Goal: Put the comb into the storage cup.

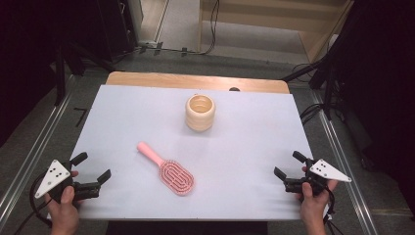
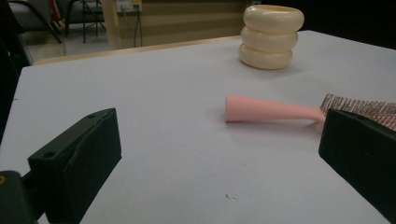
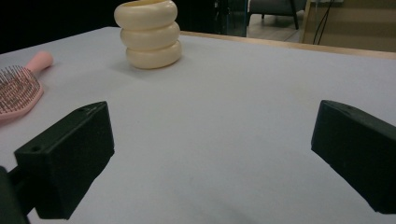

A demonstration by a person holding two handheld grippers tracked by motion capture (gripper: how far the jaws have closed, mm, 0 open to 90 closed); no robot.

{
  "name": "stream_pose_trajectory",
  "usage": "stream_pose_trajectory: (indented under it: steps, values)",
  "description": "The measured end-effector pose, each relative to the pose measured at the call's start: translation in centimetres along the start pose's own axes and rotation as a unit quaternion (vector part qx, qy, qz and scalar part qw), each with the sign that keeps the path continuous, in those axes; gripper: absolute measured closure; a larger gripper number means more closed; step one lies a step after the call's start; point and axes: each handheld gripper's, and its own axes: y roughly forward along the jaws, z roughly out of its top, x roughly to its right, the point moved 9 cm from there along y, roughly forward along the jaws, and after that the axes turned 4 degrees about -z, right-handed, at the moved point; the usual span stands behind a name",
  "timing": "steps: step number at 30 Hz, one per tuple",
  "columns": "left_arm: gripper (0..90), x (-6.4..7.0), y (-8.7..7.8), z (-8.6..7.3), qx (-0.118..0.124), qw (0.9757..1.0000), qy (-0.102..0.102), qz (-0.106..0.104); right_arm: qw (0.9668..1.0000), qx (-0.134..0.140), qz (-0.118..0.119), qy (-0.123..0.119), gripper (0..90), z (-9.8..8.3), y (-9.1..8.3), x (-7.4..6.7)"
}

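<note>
Both released: left gripper (image 1: 93,165) near the pink hairbrush (image 1: 167,170), right gripper (image 1: 289,165) well apart from it.

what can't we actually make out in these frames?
- Cream ringed cup: high view shows the rim, but the bottom inside is in shade; both gripper views look from too low.
- Pink hairbrush: in the left gripper view its head is cut off by a black jaw; in the right gripper view the frame edge crops it.
- Dark spot at the table's far edge: too small to identify.
</note>
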Motion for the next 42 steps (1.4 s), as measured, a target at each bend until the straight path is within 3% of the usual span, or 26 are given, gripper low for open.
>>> stream_pose_trajectory:
  steps: [8,10,11,14,17,19,20,22,24,25,27,28,29,33,36,42]
  values:
    - [0.0,1.7,0.4,0.8,-0.006,0.9994,-0.012,-0.033,1.0,-0.001,0.003,0.0,0.0,0.0,0.0,-0.2]
    - [1.0,2.6,0.5,1.3,0.003,0.9983,-0.013,-0.057,1.0,-0.001,0.002,-0.003,0.0,0.0,0.0,-0.1]
    - [12.3,3.4,0.7,1.9,0.007,0.998,-0.015,-0.061,1.0,-0.002,0.003,-0.005,0.0,0.0,0.0,-0.2]
    - [20.7,4.1,1.1,2.3,0.002,0.998,-0.012,-0.063,1.0,-0.003,0.004,-0.008,0.0,-0.1,0.0,-0.2]
    - [37.8,5.7,1.9,2.7,-0.012,0.9966,-0.002,-0.082,0.9999,-0.005,0.005,-0.009,0.0,-0.1,0.0,-0.3]
    - [49.3,6.0,2.2,2.7,-0.016,0.9959,-0.002,-0.089,0.9999,-0.006,0.005,-0.008,0.0,-0.1,0.1,-0.3]
    - [49.3,6.3,2.4,2.8,-0.024,0.9955,-0.002,-0.092,0.9999,-0.006,0.005,-0.008,0.0,-0.1,0.1,-0.3]
    - [59.2,6.5,2.8,3.0,-0.033,0.9946,-0.003,-0.098,1.0,-0.006,0.003,-0.007,0.0,-0.1,0.1,-0.3]
    - [73.1,6.7,3.2,3.2,-0.042,0.9933,-0.003,-0.107,0.9999,-0.006,0.006,-0.006,0.0,-0.1,0.1,-0.3]
    - [73.1,6.9,3.5,3.3,-0.048,0.9922,-0.002,-0.115,0.9999,-0.006,0.006,-0.006,0.0,-0.1,0.1,-0.3]
    - [82.5,7.0,4.0,3.4,-0.061,0.9906,0.005,-0.122,0.9999,-0.006,0.006,-0.005,0.0,-0.1,0.1,-0.3]
    - [82.5,7.1,4.3,3.4,-0.068,0.9897,0.007,-0.126,0.9999,-0.006,0.006,-0.005,0.0,-0.1,0.1,-0.3]
    - [89.6,7.0,4.9,3.5,-0.082,0.9882,0.008,-0.129,0.9999,-0.006,0.006,-0.006,0.0,-0.1,0.1,-0.3]
    - [90.0,6.5,5.9,3.7,-0.101,0.9862,0.013,-0.131,0.9999,-0.007,0.006,-0.007,0.0,-0.1,0.1,-0.3]
    - [90.0,5.7,7.2,4.0,-0.107,0.986,0.001,-0.128,0.9999,-0.008,0.006,-0.007,0.0,-0.1,0.1,-0.3]
    - [90.0,4.5,9.3,4.5,-0.123,0.9841,0.004,-0.128,0.9999,-0.009,0.006,-0.009,0.0,-0.2,0.1,-0.4]
